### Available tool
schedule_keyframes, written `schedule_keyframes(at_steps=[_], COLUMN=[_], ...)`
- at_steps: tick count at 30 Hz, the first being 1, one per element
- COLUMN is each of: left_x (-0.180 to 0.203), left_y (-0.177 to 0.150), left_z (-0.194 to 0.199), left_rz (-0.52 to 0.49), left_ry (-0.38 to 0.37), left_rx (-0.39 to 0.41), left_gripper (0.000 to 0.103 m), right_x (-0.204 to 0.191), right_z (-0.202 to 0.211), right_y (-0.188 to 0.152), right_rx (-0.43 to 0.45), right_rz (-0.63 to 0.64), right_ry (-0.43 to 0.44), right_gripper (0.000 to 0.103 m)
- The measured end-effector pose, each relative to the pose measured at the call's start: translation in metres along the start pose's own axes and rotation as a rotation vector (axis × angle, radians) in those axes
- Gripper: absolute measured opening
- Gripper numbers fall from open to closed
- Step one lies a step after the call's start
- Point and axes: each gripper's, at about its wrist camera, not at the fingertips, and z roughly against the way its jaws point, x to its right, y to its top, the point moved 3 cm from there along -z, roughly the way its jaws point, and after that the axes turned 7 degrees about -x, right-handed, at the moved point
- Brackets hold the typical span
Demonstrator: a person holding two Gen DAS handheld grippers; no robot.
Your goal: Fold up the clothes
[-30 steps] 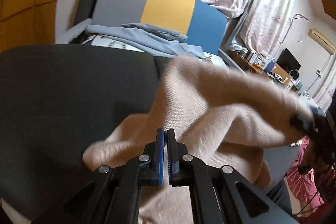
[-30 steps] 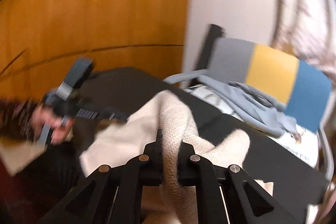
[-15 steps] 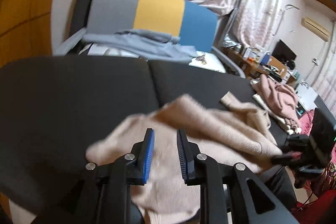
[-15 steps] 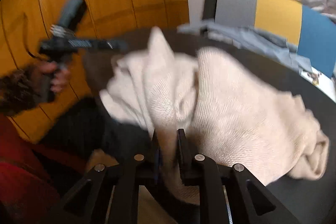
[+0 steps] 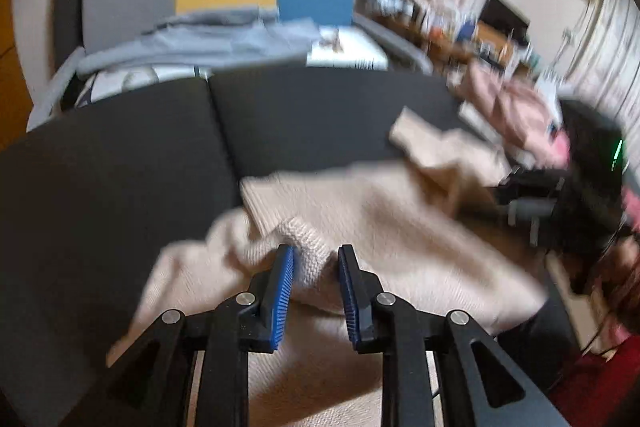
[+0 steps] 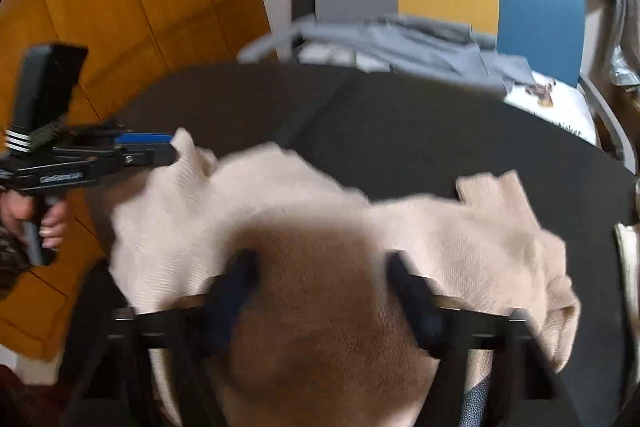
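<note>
Left wrist view: a second ago our left gripper [image 5: 316,267] was clamped on the beige knit sweater [image 5: 400,223], which hung lifted. Now the tongs stand narrowly apart, a ridge of knit between the blue pads [image 5: 282,281] but apparently not squeezed, and the sweater lies spread on the black padded surface [image 5: 120,167].

Right wrist view: the right gripper [image 6: 320,267] was pinched on a fold. Now its blurred fingers look spread wide, with knit bulging close to the lens. We judge the sweater has been laid out, so smoothing and the first fold come next.
</note>
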Motion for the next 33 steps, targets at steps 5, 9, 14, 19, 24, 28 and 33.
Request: schedule_keyframes(at_steps=[5, 9, 14, 19, 24, 28, 33], left_x=[0.004, 0.007, 0.029, 0.048, 0.029, -0.002, -0.026], left_y=[-0.023, -0.030, -0.037, -0.054, -0.060, -0.051, -0.027], left_z=[-0.002, 0.024, 0.036, 0.019, 0.029, 0.042, 0.033], left_rz=[0.025, 0.091, 0.115, 0.123, 0.218, 0.317, 0.306], left_ry=[0.015, -0.060, -0.135, -0.160, -0.125, -0.047, -0.015], left_rx=[0.013, 0.086, 0.124, 0.085, 0.141, 0.199, 0.164], left_gripper=[0.008, 0.007, 0.001, 0.002, 0.015, 0.021, 0.022], right_x=[0.035, 0.080, 0.120, 0.134, 0.122, 0.098, 0.052], right_z=[0.042, 0.084, 0.068, 0.028, 0.070, 0.102, 0.095], right_y=[0.001, -0.008, -0.038, -0.074, -0.073, -0.060, -0.037], right_rx=[0.140, 0.266, 0.222, 0.107, 0.258, 0.321, 0.283], right_rz=[-0.102, -0.223, -0.382, -0.540, -0.531, -0.421, -0.331], right_ry=[-0.066, -0.131, -0.187, -0.120, -0.176, -0.170, -0.050], right_gripper=[0.008, 0.008, 0.008, 0.032, 0.068, 0.068, 0.071])
